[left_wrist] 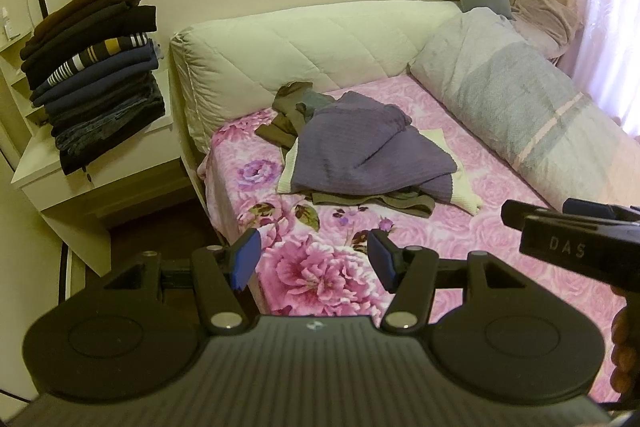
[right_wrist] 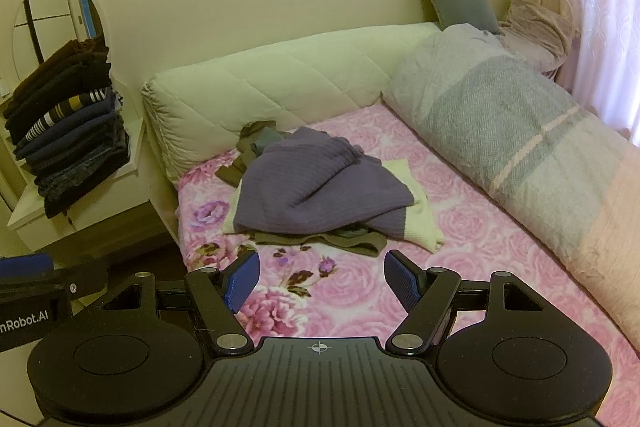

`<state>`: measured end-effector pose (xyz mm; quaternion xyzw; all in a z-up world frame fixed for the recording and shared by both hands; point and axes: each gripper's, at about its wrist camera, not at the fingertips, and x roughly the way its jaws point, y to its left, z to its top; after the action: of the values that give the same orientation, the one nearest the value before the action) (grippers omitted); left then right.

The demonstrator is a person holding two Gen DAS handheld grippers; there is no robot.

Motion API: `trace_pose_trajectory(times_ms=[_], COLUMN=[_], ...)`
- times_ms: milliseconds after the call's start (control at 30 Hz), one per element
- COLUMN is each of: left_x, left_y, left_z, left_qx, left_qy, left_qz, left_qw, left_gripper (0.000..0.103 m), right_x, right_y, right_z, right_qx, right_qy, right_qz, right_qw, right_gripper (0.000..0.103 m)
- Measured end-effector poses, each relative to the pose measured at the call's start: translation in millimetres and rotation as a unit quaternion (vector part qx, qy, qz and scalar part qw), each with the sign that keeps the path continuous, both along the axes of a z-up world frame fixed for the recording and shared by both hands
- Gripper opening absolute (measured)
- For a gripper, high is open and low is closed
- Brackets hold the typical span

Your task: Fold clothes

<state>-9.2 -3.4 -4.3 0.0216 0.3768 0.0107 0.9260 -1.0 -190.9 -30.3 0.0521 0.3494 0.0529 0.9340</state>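
Both the left gripper [left_wrist: 314, 259] and right gripper [right_wrist: 320, 281] are wide open and empty, so next they should reach toward 12 o'clock for the purple sweater [right_wrist: 320, 187].

the purple sweater [left_wrist: 368, 151] is ribbed knit, matt, lying over cream knit [left_wrist: 466, 193] and olive cloth [left_wrist: 400, 203]. the bed cover [left_wrist: 320, 267] looks plush, floral, faintly sheened. the headboard [left_wrist: 304, 51] is quilted padded fabric. gripper fingers [right_wrist: 242, 281] are matt black plastic with ridged blue pads and shiny metal pivots.
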Motion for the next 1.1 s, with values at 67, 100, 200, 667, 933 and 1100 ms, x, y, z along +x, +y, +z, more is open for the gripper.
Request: trace_pose_trajectory(times_ms=[67,100,200,667,933,1100], left_x=[-1.1,-1.7,-2.1,16.5,42.3,73.3], left_y=[1.3,1.9,4.1,16.7,29.0,38.1], left_z=[0.5,0.4,0.6,-1.0,-14.6,-26.7], left_qx=[0.001,0.001,0.000,-0.010,-0.013,-0.019], left_qy=[0.000,0.000,0.000,0.005,0.017,0.031], left_qz=[0.000,0.000,0.000,-0.033,-0.057,-0.073], left_qw=[1.0000,1.0000,1.0000,0.9994,0.9982,0.9967], left_gripper=[0.055,0.055,0.055,0.055,0.055,0.055], right_x=[-2.7,-3.2,-4.3,3.1,20.0,39.3], right_y=[-0.3,-0.4,-0.4,7.0,11.2,10.8], right_z=[-0.7,-0.9,-1.2,-3.1,-11.2,-19.2], right_qx=[0.002,0.002,0.003,0.003,0.021,0.040], right_qy=[-0.001,-0.001,0.000,0.005,0.016,0.027], right_qz=[-0.002,-0.003,-0.005,-0.019,-0.013,-0.031], right_qw=[1.000,1.000,1.000,1.000,1.000,0.998], right_gripper=[0.072,0.072,0.072,0.072,0.072,0.072])
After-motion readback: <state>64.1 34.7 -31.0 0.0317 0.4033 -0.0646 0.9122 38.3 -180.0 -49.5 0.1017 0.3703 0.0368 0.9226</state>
